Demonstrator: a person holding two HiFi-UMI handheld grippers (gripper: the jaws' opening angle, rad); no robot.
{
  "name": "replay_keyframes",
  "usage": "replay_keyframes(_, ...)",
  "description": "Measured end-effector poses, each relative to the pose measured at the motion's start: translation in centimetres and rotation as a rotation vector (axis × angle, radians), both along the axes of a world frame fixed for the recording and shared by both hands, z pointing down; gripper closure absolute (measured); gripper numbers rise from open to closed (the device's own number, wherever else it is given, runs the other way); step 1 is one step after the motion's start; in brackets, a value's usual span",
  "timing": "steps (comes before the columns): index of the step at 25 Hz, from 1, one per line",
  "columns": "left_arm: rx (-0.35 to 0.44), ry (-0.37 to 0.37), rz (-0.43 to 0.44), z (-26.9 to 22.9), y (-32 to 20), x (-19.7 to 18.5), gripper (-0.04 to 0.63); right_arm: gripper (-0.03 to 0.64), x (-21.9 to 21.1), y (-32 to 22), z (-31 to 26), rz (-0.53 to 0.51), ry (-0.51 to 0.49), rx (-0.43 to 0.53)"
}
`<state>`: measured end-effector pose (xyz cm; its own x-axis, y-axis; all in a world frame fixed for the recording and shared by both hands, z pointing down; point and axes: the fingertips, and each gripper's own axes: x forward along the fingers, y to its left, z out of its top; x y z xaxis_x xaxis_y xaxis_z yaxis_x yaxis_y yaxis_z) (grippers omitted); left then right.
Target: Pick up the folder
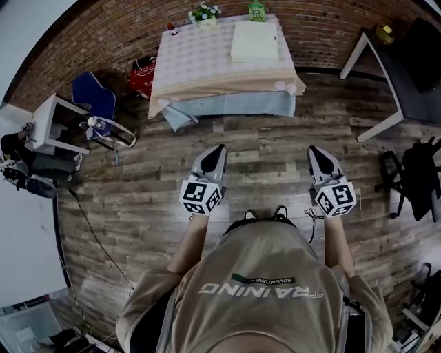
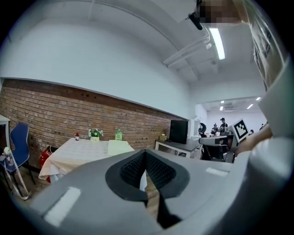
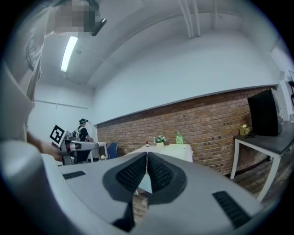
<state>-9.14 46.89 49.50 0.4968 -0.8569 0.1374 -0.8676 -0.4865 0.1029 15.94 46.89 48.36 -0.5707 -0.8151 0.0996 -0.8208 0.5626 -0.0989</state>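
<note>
A pale cream folder (image 1: 254, 41) lies flat on the right half of a cloth-covered table (image 1: 200, 62) at the far side of the room; it also shows in the left gripper view as the folder (image 2: 118, 147). My left gripper (image 1: 216, 153) and right gripper (image 1: 317, 153) are held side by side over the wooden floor, well short of the table, both pointing toward it. Both are shut with nothing between the jaws. In the gripper views the left gripper (image 2: 145, 153) and right gripper (image 3: 147, 156) have their pads pressed together.
A small flower pot (image 1: 204, 14), a green bottle (image 1: 257, 9) and a little red bottle (image 1: 171, 29) stand at the table's far edge. A blue chair (image 1: 95, 96) and white stand are at left, a dark desk (image 1: 406, 62) and black chair (image 1: 417, 176) at right.
</note>
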Motion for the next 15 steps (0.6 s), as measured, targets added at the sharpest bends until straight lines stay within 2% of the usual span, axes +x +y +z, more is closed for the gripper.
replay_keyframes(5,-0.016,0.013,0.067,1.4,-1.2,-0.2,0.589,0.605,-1.0,-0.2,0.6,0.022,0.061,-0.012)
replay_keyframes(8,-0.039,0.052,0.086,2.3,-1.9,0.4,0.589,0.606,-1.5,-0.3,1.0,0.020,0.069,-0.024)
replay_keyframes(12,-0.070,0.151,0.081,2.5,-3.6,0.9,0.589,0.604,-2.1,-2.0,1.5,0.004,0.078,-0.035)
replay_keyframes(15,-0.074,0.164,0.056,3.0,-5.0,1.3,0.589,0.605,-2.3,-3.7,1.9,-0.030,0.074,-0.029)
